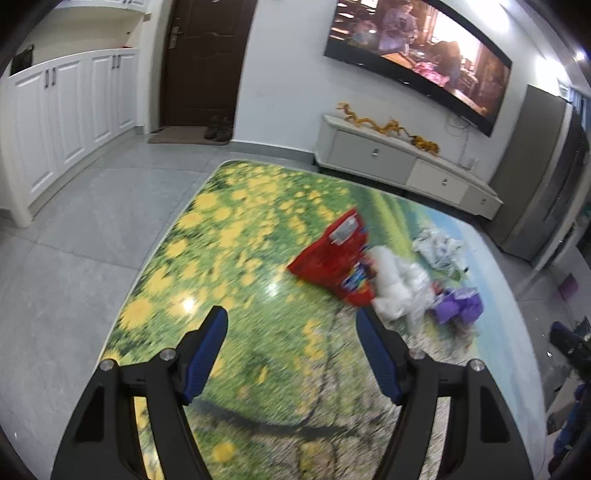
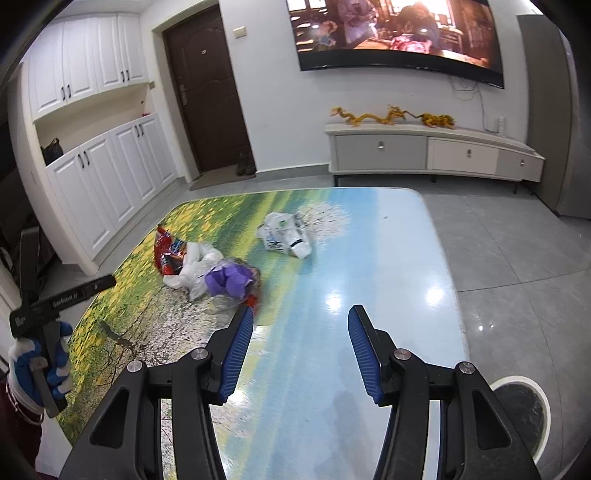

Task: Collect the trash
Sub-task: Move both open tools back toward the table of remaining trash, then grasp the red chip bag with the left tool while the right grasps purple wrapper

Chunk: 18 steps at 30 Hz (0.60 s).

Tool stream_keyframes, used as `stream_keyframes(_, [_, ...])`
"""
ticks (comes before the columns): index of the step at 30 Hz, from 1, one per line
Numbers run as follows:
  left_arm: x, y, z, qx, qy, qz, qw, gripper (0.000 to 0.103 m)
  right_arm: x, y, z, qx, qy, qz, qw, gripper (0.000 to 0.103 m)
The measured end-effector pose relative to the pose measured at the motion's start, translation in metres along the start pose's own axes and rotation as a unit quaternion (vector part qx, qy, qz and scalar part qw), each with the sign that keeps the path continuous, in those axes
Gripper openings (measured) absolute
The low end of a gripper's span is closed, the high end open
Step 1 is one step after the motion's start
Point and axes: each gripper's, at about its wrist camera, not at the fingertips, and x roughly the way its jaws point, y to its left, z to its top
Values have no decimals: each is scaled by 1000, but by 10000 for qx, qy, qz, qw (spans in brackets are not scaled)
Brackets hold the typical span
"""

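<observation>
Trash lies in a loose cluster on the table (image 2: pixel 388 258): a red snack wrapper (image 2: pixel 168 254), a crumpled white plastic bag (image 2: pixel 195 269) touching it, a purple wrapper (image 2: pixel 231 280) against the bag, and, well apart toward the far edge, a white printed bag (image 2: pixel 286 236). From the right wrist view we see all four pieces spread before the right tongs (image 2: pixel 301 349), whose blue pads stand wide apart and hold nothing; this view alone shows the gloved left hand (image 2: pixel 38 369) gripping its tool at the left edge, and a round white-rimmed bin (image 2: pixel 517 402) on the floor at the lower right, its contents too dark for us to tell. The left wrist view is blurred; in it we see the left tongs (image 1: pixel 291 352) also spread open and empty above the table, with the red snack wrapper (image 1: pixel 334 254) nearest ahead, and only here a tall grey cabinet (image 1: pixel 535 177) at the right. The table carries a glossy print of yellow flowers, grass and blue sky. Around it we see grey floor tiles, white cupboards (image 2: pixel 99 177), a dark brown door (image 2: pixel 207 96), a wall television (image 2: pixel 399 33) showing a picture, and a low drawer unit (image 2: pixel 424 151) with yellow ornaments on top.
</observation>
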Motion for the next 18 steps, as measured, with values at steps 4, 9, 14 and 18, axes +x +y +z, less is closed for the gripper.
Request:
stream_keyframes(4, [10, -15, 17, 176, -46, -107, 9998, 73, 16, 10, 5, -132, 117, 131, 9998, 54])
stream_keyframes(9, [34, -27, 34, 285, 45, -199, 9994, 74, 33, 20, 9, -270, 229, 284, 9990, 56])
stream_keyframes(14, [56, -29, 44, 276, 165, -188, 9993, 74, 51, 29, 17, -374, 312, 456, 9978, 56])
stream_keyframes(18, [68, -32, 47, 347, 230, -189, 9990, 74, 64, 35, 23, -441, 349, 574, 9968, 57])
